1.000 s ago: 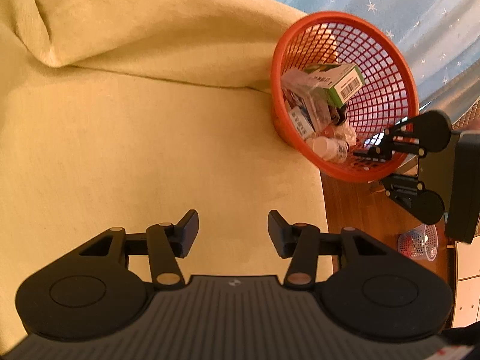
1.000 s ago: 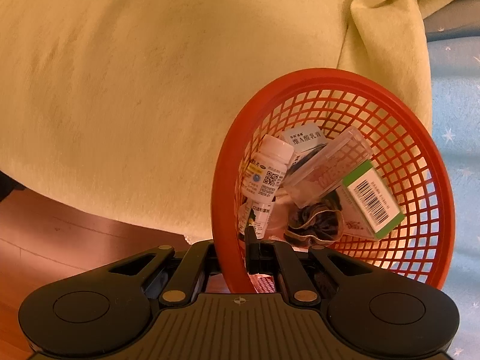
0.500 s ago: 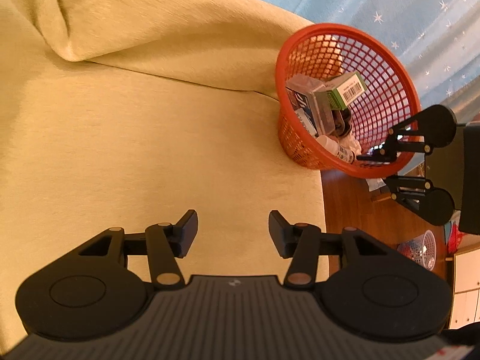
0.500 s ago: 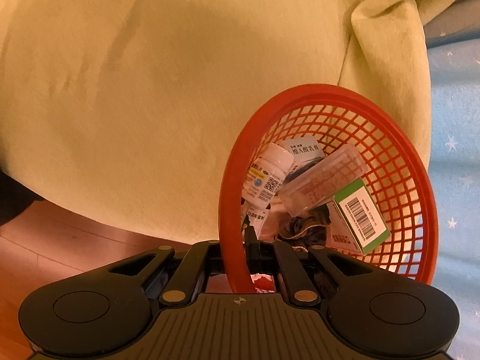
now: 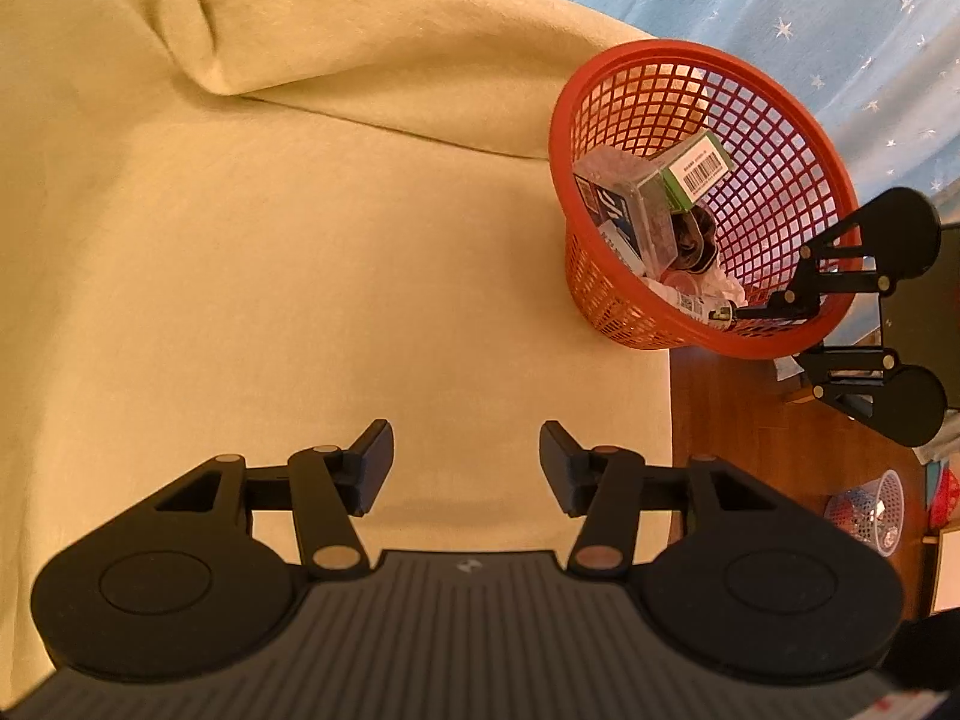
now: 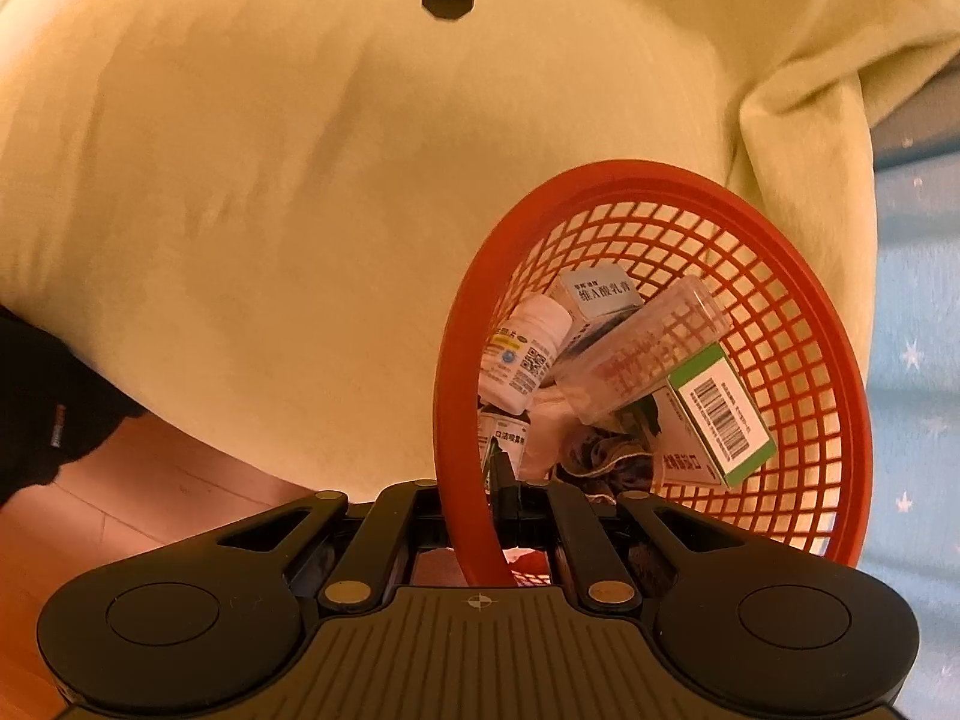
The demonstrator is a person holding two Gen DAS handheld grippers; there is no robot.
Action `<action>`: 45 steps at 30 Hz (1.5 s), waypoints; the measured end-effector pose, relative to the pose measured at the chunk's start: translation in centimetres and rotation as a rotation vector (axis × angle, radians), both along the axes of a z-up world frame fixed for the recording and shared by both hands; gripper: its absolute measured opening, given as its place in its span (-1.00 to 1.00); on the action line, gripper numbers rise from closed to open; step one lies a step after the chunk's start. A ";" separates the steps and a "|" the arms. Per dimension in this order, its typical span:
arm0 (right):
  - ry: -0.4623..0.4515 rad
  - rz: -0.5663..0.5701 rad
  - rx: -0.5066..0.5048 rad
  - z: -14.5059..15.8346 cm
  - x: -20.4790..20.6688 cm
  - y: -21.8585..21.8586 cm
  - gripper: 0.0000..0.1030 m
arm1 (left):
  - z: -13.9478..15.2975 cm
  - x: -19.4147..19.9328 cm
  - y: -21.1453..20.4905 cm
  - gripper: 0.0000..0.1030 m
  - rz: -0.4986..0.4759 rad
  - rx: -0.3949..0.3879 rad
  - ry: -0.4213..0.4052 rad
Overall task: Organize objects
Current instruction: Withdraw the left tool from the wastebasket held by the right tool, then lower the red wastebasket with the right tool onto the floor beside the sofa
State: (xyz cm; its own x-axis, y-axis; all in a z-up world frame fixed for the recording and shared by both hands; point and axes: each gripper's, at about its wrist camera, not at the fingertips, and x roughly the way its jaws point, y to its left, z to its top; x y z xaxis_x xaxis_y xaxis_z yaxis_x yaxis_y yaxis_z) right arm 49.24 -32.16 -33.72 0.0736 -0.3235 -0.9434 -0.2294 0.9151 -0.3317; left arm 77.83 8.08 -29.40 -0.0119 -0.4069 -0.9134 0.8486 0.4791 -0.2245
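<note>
A red mesh basket [image 5: 606,294] sits tilted at the edge of the yellow blanket [image 5: 300,210]. My right gripper [image 6: 474,498] is shut on its near rim [image 6: 456,360], one finger inside and one outside; the left wrist view shows that gripper [image 5: 786,333] at the basket's right side. Inside lie a white pill bottle [image 6: 525,348], a clear plastic case [image 6: 642,348], a green barcode box [image 6: 720,414], a white box [image 6: 600,294] and a dark scrunchie [image 6: 606,456]. My left gripper [image 5: 467,462] hangs open over the bare blanket, well left of the basket.
Blue star-patterned fabric [image 5: 780,0] lies behind the basket. The wooden floor [image 5: 732,420] drops away right of the blanket's edge, with a small blue mesh basket [image 5: 864,504] on it. A dark sleeve [image 6: 42,420] shows at the left of the right wrist view.
My right gripper has moved the basket away from the left gripper along the blanket's edge, and its contents have shifted. The left gripper has stayed open.
</note>
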 end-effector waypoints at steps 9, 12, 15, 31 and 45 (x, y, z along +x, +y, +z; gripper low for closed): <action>-0.056 0.061 0.011 1.9 -0.6 3.2 -0.97 | 1.9 -3.2 1.1 -0.02 0.084 -0.009 -0.013; -0.068 0.070 0.007 2.4 -0.7 4.3 -0.97 | 2.5 -4.2 1.5 0.01 0.078 -0.015 -0.036; -0.070 0.072 0.002 3.0 -1.2 5.7 -0.97 | 3.1 -5.1 1.9 0.04 0.072 -0.026 -0.069; -0.108 0.025 -0.055 6.0 -6.0 13.9 -0.97 | 7.6 -15.1 4.8 0.86 0.128 -0.025 -0.206; -0.077 0.010 0.014 5.6 -16.4 18.3 -0.96 | 7.6 -22.7 2.0 0.89 0.195 -0.047 -0.192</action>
